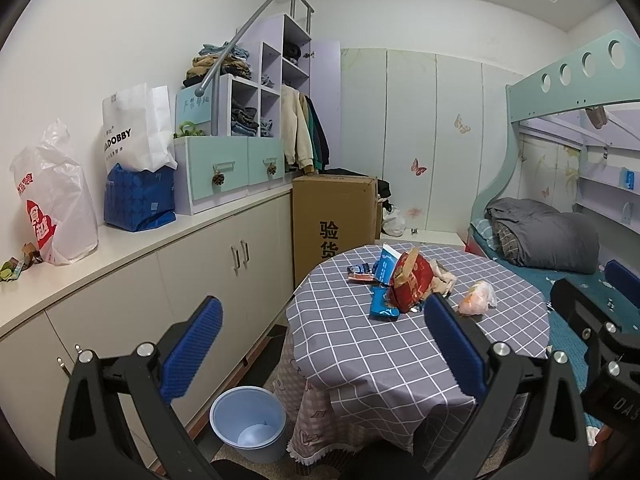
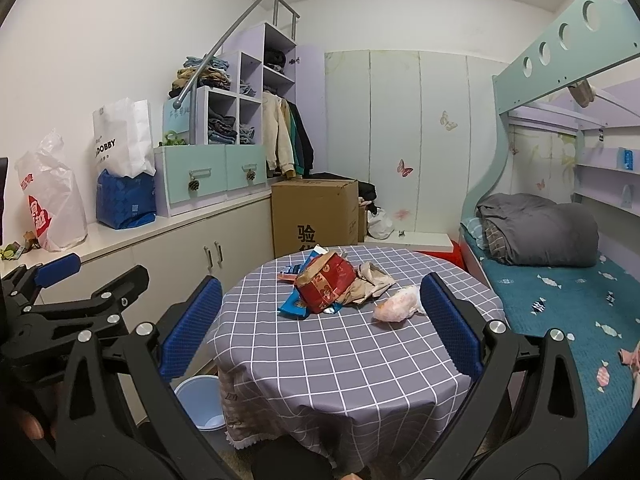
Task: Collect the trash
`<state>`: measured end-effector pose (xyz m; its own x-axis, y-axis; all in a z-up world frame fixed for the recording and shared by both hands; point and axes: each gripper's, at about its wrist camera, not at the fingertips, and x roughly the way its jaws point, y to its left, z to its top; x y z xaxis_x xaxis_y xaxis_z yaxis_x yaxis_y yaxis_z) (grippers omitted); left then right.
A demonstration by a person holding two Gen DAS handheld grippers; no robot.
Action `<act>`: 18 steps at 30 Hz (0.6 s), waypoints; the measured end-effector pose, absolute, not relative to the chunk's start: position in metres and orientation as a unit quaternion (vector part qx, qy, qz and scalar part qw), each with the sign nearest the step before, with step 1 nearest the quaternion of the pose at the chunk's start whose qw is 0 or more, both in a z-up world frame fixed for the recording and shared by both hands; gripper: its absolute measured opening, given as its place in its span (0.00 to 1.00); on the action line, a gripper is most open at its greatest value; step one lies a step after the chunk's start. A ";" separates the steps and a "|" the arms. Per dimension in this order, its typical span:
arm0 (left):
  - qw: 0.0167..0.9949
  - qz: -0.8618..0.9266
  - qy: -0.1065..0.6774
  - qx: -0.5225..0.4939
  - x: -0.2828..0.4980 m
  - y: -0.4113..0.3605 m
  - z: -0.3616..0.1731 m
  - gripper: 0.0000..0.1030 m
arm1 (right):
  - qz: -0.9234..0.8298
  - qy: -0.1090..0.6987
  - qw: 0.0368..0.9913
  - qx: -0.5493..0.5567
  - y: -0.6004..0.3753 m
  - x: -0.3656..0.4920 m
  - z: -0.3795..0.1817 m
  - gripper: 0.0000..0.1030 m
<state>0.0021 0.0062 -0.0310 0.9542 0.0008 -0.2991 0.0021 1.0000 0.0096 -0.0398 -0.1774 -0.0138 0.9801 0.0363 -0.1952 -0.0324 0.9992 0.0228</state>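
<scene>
Left gripper (image 1: 324,344): jaws spread wide, nothing between the blue pads (image 1: 192,348), held above the near-left edge of the table (image 1: 400,360). Right gripper (image 2: 320,320): also wide open and empty, aimed at the table centre; it shows at the right edge of the left view too.

Trash sits in a loose pile toward the far side of the checked tablecloth: red paper bag (image 2: 326,288) lying tilted, blue wrapper (image 2: 294,307) touching its near-left side, crumpled brown paper (image 2: 372,282) to its right, small wrappers (image 1: 362,272) behind. Crumpled plastic bag (image 2: 398,302) with something orange inside lies just beside the pile, on the right.

Blue bin (image 1: 248,420) stands on the floor at the table's left, between table and cabinet (image 1: 200,272); only a light liner or scrap is visible inside.
</scene>
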 end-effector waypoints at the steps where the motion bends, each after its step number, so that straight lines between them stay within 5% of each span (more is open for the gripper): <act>1: 0.988 0.000 0.152 0.005 0.003 0.006 -0.030 0.96 | 0.018 0.099 0.995 0.010 -0.177 -0.040 -0.014 0.94; 18: 0.988 0.001 0.155 0.005 0.003 0.009 -0.024 0.96 | 0.029 0.107 0.994 0.010 -0.174 -0.034 -0.012 0.94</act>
<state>0.0033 0.0088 -0.0237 0.9517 0.0031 -0.3070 0.0001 0.9999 0.0104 -0.0342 -0.1738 -0.0115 0.9754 0.0593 -0.2124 -0.0551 0.9982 0.0256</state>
